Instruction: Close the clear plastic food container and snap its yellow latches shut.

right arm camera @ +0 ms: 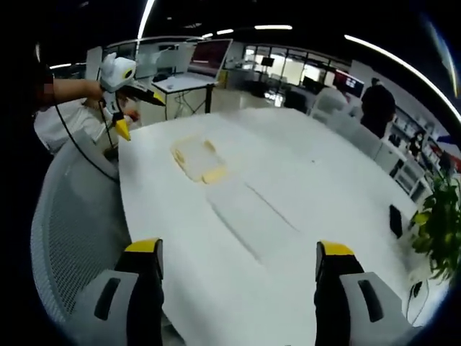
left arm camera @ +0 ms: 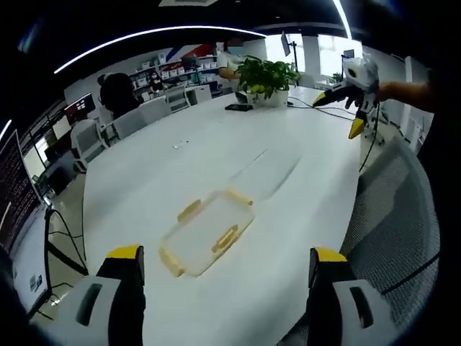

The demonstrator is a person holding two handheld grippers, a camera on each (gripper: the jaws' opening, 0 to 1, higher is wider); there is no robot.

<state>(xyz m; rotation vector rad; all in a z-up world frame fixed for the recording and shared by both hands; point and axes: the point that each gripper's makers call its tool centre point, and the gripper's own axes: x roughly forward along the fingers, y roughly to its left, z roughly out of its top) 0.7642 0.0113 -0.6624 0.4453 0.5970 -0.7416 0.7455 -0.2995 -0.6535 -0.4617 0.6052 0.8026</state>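
Both tongs (left arm camera: 225, 270) (right arm camera: 238, 263) gape above container (left arm camera: 207, 232), table (left arm camera: 302, 216) edge beside.

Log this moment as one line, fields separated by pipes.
container on white table | lid apart beside it | latches unsnapped | both hand-held grippers open, raised, holding nothing

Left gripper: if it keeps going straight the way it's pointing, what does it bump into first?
Probably the clear box with yellow latches. It lies on the white table just ahead of the open left gripper, between the lines of its fingers. Depth is hard to judge, so it might pass above it.
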